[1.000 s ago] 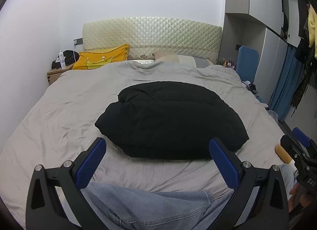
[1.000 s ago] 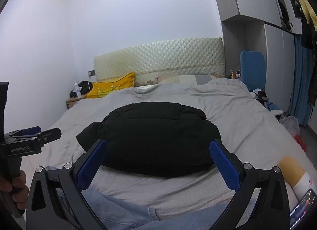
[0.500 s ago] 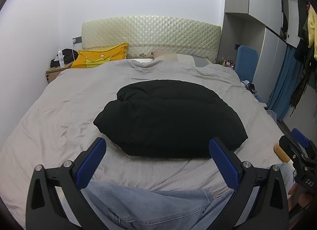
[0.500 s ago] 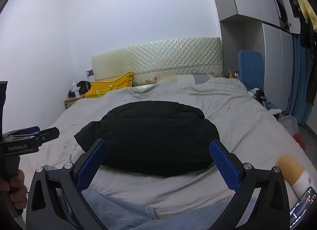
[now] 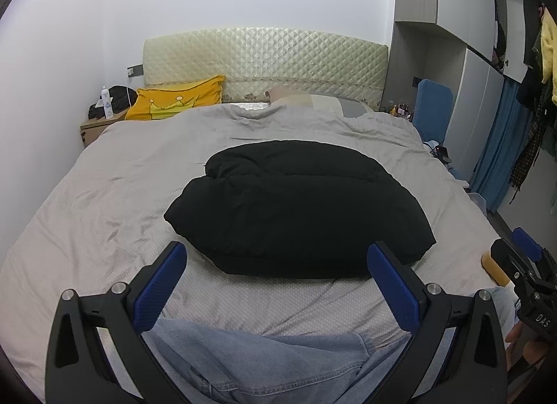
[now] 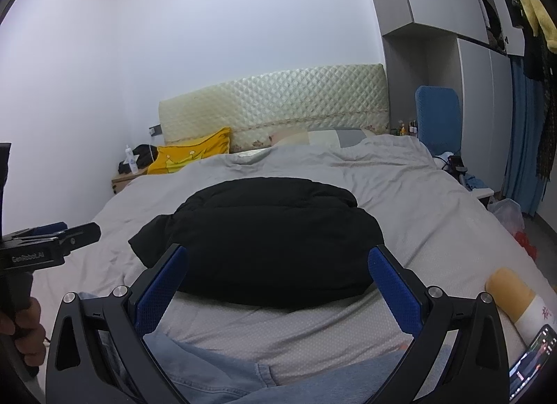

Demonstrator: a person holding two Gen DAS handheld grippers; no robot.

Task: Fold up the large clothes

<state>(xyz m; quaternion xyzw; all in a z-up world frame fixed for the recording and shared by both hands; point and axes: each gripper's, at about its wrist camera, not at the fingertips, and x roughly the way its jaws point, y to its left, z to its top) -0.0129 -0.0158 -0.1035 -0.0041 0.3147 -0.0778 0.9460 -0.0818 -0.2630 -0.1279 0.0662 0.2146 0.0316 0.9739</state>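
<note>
Bedroom, grey-covered bed (image 5: 104, 195) with quilted headboard. Black puffy jacket (image 5: 296, 209) lies folded in a compact bundle mid-bed, nearer the foot edge. Over the last second both views have drawn back slightly; bundle unchanged in shape. Left tongs (image 5: 276, 278) and right tongs (image 6: 278, 278) both released, spread wide, gripping nothing, hovering above the foot edge over blue jeans (image 5: 278, 362). Judgement: jacket fold looks finished; jeans probably next.
</note>
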